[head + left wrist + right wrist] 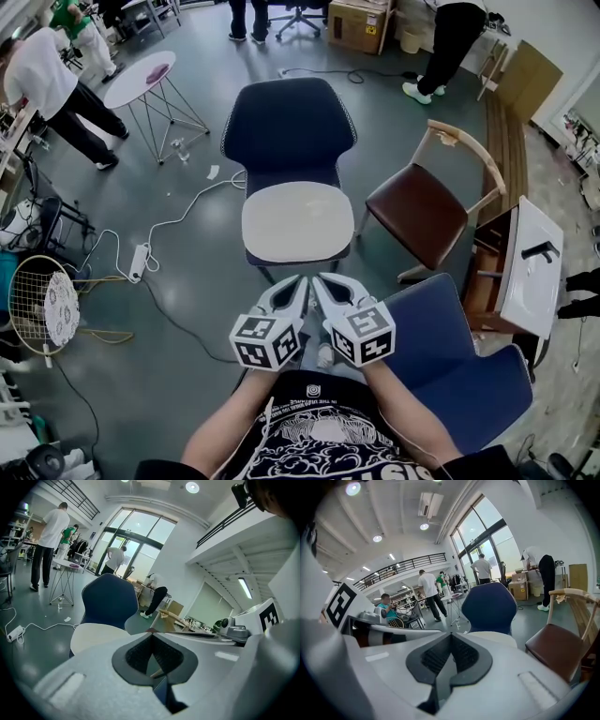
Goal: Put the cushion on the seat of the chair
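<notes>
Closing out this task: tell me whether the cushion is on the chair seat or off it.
On: the cream cushion lies flat across the seat of the dark blue chair, in front of its backrest.

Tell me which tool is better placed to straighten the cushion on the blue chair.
Left, marginally. Both tools are shut, empty, side by side before the blue chair; the left tool points at the middle of the cushion, while the right tool sits nearer the brown chair.
</notes>
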### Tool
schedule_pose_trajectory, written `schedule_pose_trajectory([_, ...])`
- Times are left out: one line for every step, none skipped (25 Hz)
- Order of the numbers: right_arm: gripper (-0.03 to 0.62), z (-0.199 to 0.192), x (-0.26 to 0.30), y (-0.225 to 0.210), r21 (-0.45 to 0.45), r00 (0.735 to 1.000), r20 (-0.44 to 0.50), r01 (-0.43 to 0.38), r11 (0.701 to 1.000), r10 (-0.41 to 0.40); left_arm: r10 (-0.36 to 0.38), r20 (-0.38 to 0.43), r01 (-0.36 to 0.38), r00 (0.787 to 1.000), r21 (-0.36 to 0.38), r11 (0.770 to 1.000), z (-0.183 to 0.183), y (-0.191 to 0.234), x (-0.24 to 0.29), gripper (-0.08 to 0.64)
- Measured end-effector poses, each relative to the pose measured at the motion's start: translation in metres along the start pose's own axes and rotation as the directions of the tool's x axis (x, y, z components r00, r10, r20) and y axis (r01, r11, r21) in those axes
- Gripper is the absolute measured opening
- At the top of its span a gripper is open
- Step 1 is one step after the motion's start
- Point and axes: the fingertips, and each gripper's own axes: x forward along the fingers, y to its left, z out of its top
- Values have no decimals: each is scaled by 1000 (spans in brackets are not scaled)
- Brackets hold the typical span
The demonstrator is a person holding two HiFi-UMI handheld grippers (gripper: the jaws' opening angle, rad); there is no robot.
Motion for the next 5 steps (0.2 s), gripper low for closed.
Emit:
schedule_pose_trajectory([-6, -1, -1, 0, 1, 1000, 0, 0, 1000, 0, 0, 0, 0, 1000, 1, 1000, 0, 0, 0, -8])
schedule_pose_trajectory([-6, -1, -1, 1, 2, 1000, 0, 1, 1000, -1, 1, 0, -1, 1000, 3, 1000, -1, -1, -1, -7])
schedule_pose_trajectory([-6, -1, -1, 1, 2, 1000, -1, 0, 1000, 0, 1, -1, -1, 1000, 3, 1000, -1, -1, -1, -8])
schedule_pose_trajectory([-6, -2, -2, 1, 2, 1000, -1, 0, 1000, 0, 2, -1, -2, 1000, 4, 1000, -1, -1, -1, -7])
schedule_pose_trajectory([-6, -2, -2, 1, 2, 1000, -2, 0, 1000, 0, 3, -2, -3, 1000, 4, 1000, -2, 0, -1, -8])
